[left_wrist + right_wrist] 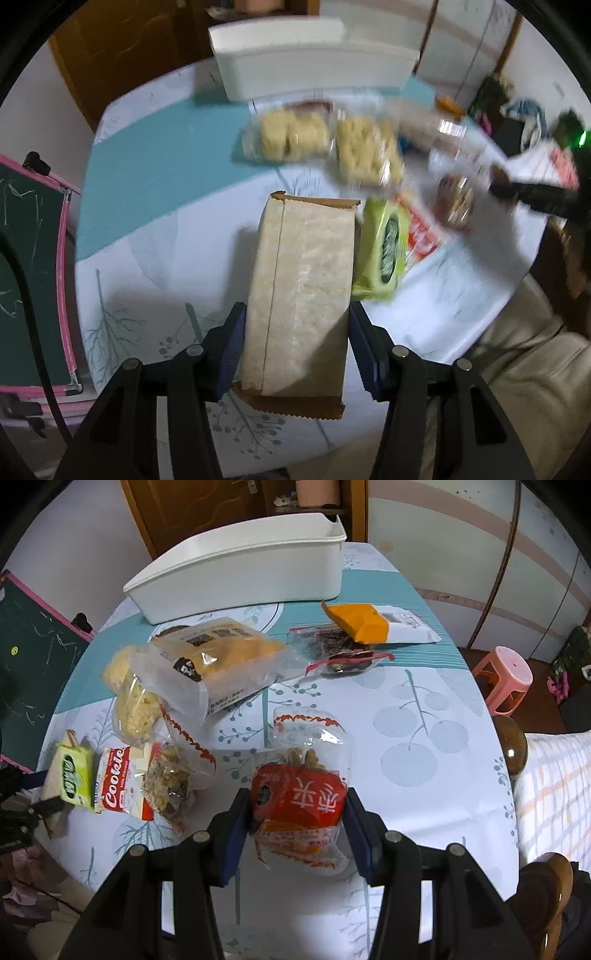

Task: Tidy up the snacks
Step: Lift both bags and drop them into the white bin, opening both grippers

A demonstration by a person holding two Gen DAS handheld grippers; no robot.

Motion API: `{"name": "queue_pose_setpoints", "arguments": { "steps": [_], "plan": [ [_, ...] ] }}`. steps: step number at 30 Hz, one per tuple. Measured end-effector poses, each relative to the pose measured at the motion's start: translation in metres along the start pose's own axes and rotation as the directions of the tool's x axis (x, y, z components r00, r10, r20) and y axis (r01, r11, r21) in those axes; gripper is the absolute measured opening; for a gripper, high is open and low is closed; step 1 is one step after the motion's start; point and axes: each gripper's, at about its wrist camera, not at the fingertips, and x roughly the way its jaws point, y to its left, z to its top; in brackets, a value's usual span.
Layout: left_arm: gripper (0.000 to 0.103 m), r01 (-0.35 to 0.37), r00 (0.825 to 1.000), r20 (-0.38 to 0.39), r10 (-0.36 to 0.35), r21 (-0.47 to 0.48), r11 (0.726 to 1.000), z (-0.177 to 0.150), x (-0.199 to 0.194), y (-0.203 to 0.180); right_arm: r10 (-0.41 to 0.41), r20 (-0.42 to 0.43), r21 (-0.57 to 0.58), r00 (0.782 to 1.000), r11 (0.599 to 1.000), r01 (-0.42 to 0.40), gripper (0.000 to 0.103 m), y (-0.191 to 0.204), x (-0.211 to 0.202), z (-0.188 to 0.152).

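Observation:
My left gripper (295,332) is shut on a tan paper-wrapped snack pack (301,291), held above the table. My right gripper (295,819) is shut on a red and clear snack bag (301,797) just over the tablecloth. A white plastic bin (240,568) stands at the far side of the table; it also shows in the left wrist view (314,68). A green pack (72,777), a red Cookie pack (118,782), clear bags of yellow cakes (207,661) and an orange pack (360,622) lie on the table.
The round table has a white and teal leaf-print cloth (417,716). A green chalkboard with a pink frame (33,266) stands at the left. A pink stool (504,675) and a wooden chair (546,897) are at the right.

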Motion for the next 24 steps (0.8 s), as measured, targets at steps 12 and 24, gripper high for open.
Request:
{"name": "queue_pose_setpoints", "arguments": {
  "steps": [12, 24],
  "plan": [
    [0.052, 0.001, 0.973, 0.229, 0.003, -0.019, 1.000, 0.062, -0.083, -0.025, 0.043, 0.135, -0.011, 0.990, 0.999, -0.042, 0.049, 0.011, -0.049, 0.016],
    [0.052, -0.014, 0.908, 0.418, 0.027, -0.035, 0.999, 0.179, -0.158, -0.059, 0.091, 0.363, -0.035, 0.927, 0.996, -0.084, 0.049, 0.022, -0.129, 0.104]
  ]
}}
